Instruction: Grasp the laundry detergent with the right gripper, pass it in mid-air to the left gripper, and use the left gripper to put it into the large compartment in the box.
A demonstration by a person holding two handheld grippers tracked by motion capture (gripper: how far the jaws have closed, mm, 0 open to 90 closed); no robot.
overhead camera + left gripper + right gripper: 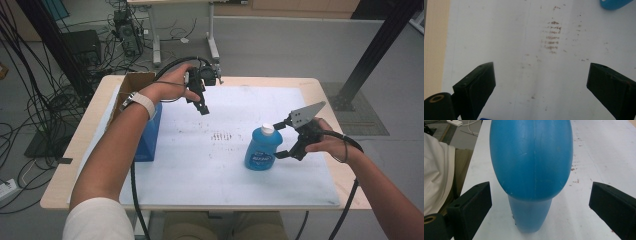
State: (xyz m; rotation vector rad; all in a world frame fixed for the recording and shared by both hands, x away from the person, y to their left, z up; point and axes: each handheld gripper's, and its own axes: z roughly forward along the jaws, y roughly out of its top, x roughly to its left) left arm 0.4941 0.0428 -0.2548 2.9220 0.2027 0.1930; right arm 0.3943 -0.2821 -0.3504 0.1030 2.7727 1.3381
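A blue bottle (261, 151) with a white cap stands upright on the white mat, right of centre. My right gripper (277, 141) is at its right side, and its open jaws reach along the bottle's far and near sides. In the right gripper view the bottle (531, 162) sits between the jaws with a gap on each side, my right gripper (541, 190) not touching it. My left gripper (200, 103) hangs above the back left of the mat, pointing down. It is open with nothing between its jaws, bare mat under my left gripper (541, 70). A corner of the bottle (615, 3) shows at the top right.
A white mat (225, 175) covers most of the table and has brown smudges (222, 136) at its middle. A blue box (150, 135) and an open cardboard box (131, 85) stand at the left edge. Cables and desk legs lie on the floor behind.
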